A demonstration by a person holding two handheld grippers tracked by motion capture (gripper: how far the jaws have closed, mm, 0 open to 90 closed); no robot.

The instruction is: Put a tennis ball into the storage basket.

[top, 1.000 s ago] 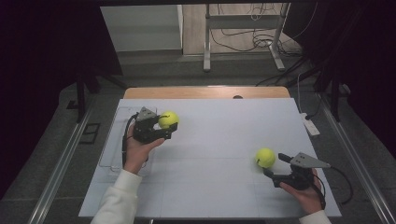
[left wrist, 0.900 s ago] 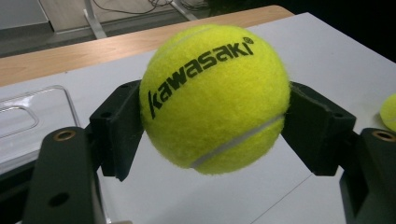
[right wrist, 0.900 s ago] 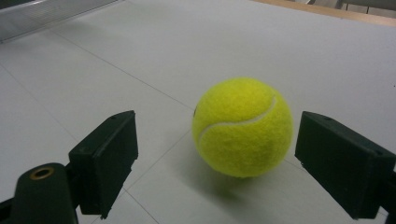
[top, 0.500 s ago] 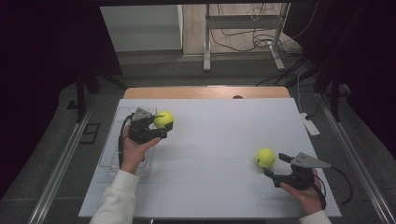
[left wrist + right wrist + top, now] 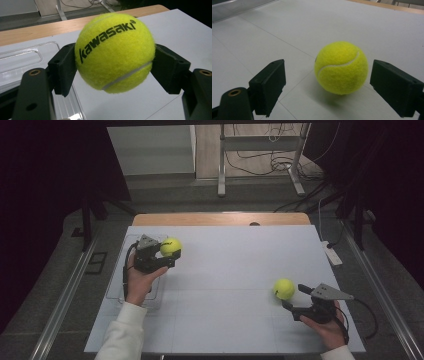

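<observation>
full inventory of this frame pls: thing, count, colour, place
tennis balls: 2, yellow-green; one printed ball clamped in the left gripper above the table's left side, one plain ball resting on the table at the right.
clear tray: 1, transparent, left edge of the table under the left hand.
table: 1, white top with a wooden strip along the far edge.
white power strip: 1, just off the table's right edge.
metal stand: 1, grey, on the floor beyond the table, with cables.
left gripper: black, shut on the printed ball.
right gripper: black, jaws open either side of the plain ball, not touching.
sleeves: 2, white, bottom of the high view.
</observation>
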